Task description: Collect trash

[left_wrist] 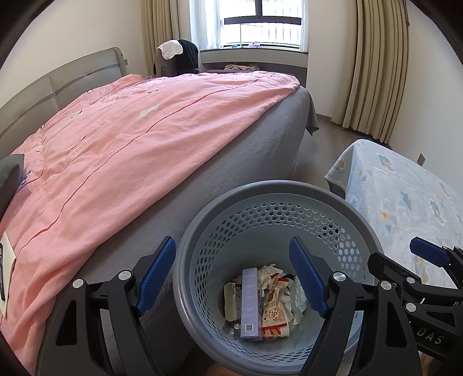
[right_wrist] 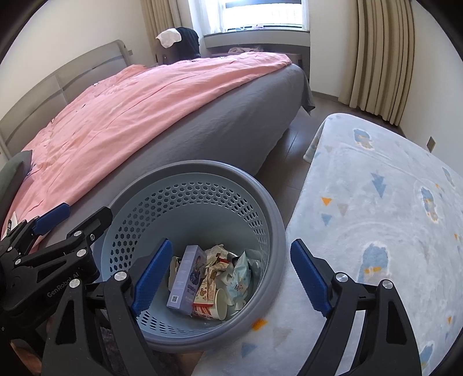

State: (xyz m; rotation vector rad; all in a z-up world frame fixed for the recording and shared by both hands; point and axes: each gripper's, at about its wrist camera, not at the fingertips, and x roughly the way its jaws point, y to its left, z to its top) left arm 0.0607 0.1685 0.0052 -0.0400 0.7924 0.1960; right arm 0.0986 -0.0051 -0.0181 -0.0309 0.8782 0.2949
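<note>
1. Here, the left gripper (left_wrist: 233, 276) hangs over the bin (left_wrist: 202, 231). Its two blue pads (left_wrist: 308, 277) are spread wide. Nothing is between them.
2. The right gripper (right_wrist: 228, 277) is wide open too. It holds nothing. Its left pad is over the bin and its right pad is over the blanket (right_wrist: 376, 217).
3. The bin is round and grey-blue. Its wall has lots of small holes. It stands on the floor (right_wrist: 292, 162), between the bed (right_wrist: 202, 127) and the blanket, close to both.
4. The trash (right_wrist: 214, 277) lies in a heap at the bottom of the bin.
5. A long purple box (right_wrist: 186, 279) leans in the heap. It has a small square code near its low end.
6. Beside the box are a red and white snack wrapper (right_wrist: 207, 286), a paper cup (right_wrist: 221, 303) on its side, some crumpled paper (right_wrist: 215, 251) and a pale blue packet (right_wrist: 241, 274).
7. The blanket on the right is light blue and fluffy, with little triangles on it.
8. The bed on the left has a grey sheet and a pink cover (left_wrist: 115, 150) on top.
9. Farther back, a chair (left_wrist: 173, 62) stands past the bed with dark and white clothes (left_wrist: 185, 50) over it.
10. At the far wall is a bright window (left_wrist: 260, 23) with tan curtains (left_wrist: 379, 66) at its sides.
</note>
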